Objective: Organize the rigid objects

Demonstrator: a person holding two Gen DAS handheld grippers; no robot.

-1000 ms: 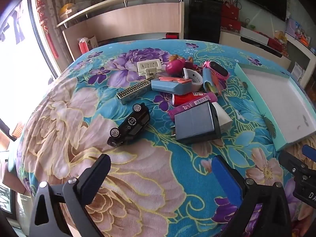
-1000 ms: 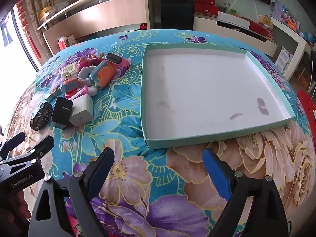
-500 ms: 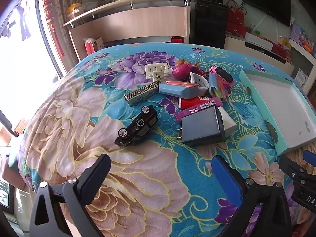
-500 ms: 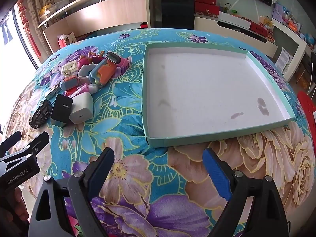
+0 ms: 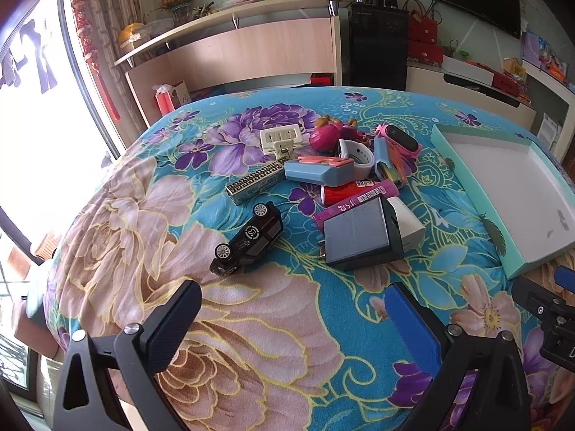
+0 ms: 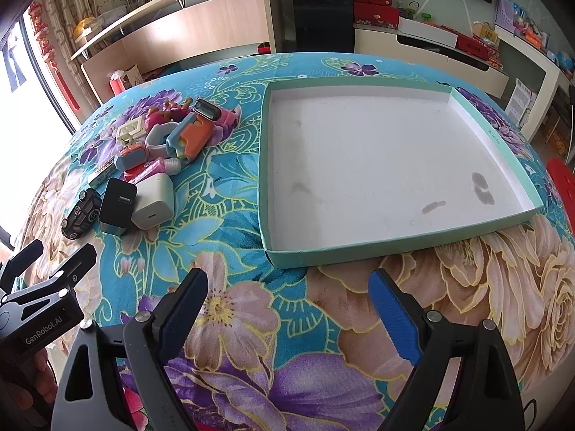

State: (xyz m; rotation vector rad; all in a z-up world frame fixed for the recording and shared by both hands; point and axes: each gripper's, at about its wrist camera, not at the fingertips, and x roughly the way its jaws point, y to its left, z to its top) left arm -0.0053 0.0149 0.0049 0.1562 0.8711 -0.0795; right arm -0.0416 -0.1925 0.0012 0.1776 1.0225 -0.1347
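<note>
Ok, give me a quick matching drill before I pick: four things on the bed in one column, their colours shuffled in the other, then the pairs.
Things:
1. toy car
2. tray
3. the charger nearest the tray
4. lip balm tube

Colours:
A. white
B. magenta
C. black
D. teal rim, white inside

Pairs: 1-C, 2-D, 3-A, 4-B

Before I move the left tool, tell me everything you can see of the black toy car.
The small glossy black toy car looks like hard plastic or metal, with silver-spoked wheels and a round white emblem on its visible face. It seems tipped on its side, lying diagonally on the floral blue cloth, apart from the dark grey charger block to its right. Nothing grips it.
</note>
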